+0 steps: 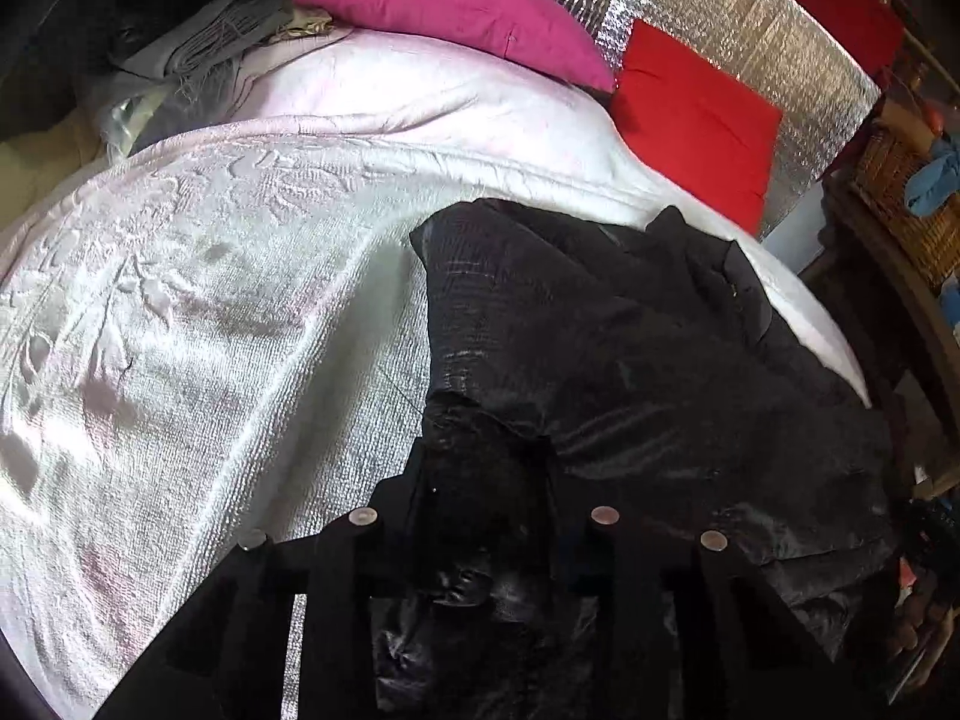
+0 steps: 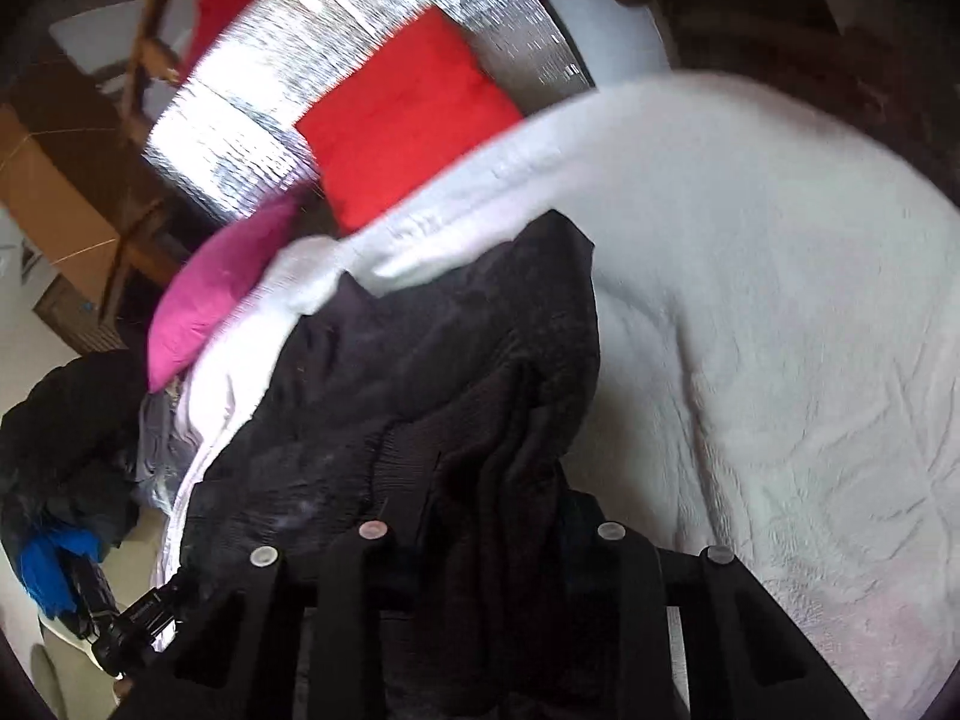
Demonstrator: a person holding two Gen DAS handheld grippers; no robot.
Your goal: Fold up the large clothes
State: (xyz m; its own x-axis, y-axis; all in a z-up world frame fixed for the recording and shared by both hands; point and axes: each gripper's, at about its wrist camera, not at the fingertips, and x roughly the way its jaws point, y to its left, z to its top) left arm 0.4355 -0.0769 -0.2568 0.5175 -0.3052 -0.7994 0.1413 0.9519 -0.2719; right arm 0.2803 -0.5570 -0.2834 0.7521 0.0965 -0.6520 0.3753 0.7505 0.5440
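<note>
A large black garment [image 1: 630,372], shiny on one side and ribbed at a hem, lies crumpled on a white bedspread [image 1: 210,312]. In the left wrist view my left gripper [image 1: 486,468] sits at the garment's near edge, and a bunch of glossy black fabric is pinched between its dark fingers. In the right wrist view the same black garment [image 2: 432,360] drapes toward the camera. My right gripper [image 2: 498,498] is shut on a fold of its ribbed knit part, which hides the fingertips.
A magenta pillow [image 1: 456,6] and a red cushion [image 1: 696,120] lean on a silver quilted headboard [image 1: 720,18]. Grey cloth [image 1: 198,60] lies at the bed's far left. A wicker basket [image 1: 912,192] stands beyond the right edge. Wooden furniture [image 2: 66,180] stands beside the bed.
</note>
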